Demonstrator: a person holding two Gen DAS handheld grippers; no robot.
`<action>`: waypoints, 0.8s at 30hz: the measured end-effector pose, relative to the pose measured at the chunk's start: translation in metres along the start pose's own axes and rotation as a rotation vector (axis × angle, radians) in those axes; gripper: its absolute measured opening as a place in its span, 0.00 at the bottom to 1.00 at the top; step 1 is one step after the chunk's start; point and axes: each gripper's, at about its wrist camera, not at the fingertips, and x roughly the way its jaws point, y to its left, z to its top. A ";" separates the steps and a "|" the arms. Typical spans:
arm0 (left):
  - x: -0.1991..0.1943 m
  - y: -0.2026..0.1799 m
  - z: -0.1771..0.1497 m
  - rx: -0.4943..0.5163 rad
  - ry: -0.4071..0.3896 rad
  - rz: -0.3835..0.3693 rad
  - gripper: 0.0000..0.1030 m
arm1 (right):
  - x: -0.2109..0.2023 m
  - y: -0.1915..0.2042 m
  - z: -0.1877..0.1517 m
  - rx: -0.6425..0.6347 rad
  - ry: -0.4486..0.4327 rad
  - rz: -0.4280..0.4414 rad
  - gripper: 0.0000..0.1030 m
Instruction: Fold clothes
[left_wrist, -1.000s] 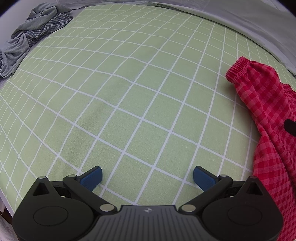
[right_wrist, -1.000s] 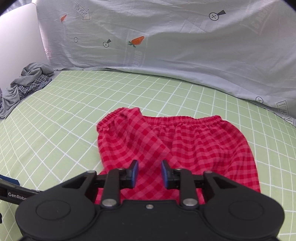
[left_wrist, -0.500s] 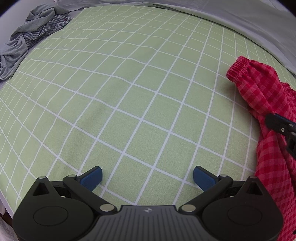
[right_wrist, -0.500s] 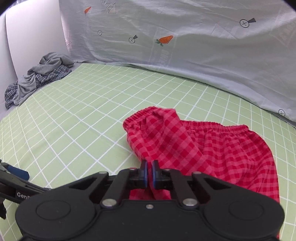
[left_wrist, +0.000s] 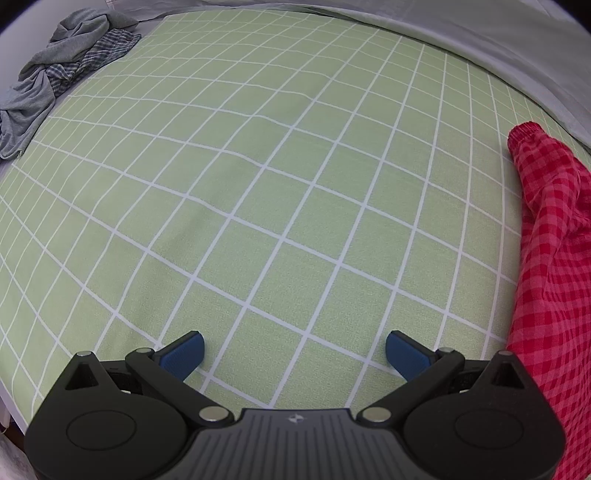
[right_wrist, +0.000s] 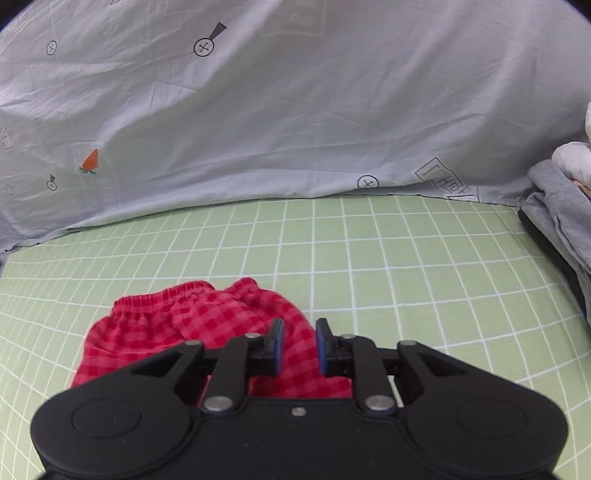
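- Left gripper (left_wrist: 294, 352): jaws wide apart, nothing between them, over bare green grid sheet (left_wrist: 258, 192).
- Right gripper (right_wrist: 298, 347): jaws opening, small gap; red checked shorts (right_wrist: 207, 325) seen through the gap below, pads not pressing on them.
- Shorts lie bunched on the sheet, elastic waistband on the far side (in left view at the right edge, just beside that gripper's right finger).
- Grey clothes heap (left_wrist: 62, 74) far left corner; grey folded stack (right_wrist: 561, 218) at right edge.
- Pale printed cloth (right_wrist: 295, 110) behind.

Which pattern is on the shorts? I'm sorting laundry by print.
Red and pink gingham check on the shorts, clearest in the right wrist view.
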 end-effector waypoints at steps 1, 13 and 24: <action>0.001 -0.001 0.001 0.000 0.001 0.000 1.00 | -0.003 -0.005 -0.003 0.001 -0.006 0.000 0.40; 0.003 -0.003 0.006 -0.003 0.012 0.001 1.00 | -0.039 -0.048 -0.069 0.061 0.120 0.222 0.66; 0.002 -0.002 0.002 -0.006 0.000 0.001 1.00 | -0.058 -0.064 -0.080 0.088 0.125 0.314 0.67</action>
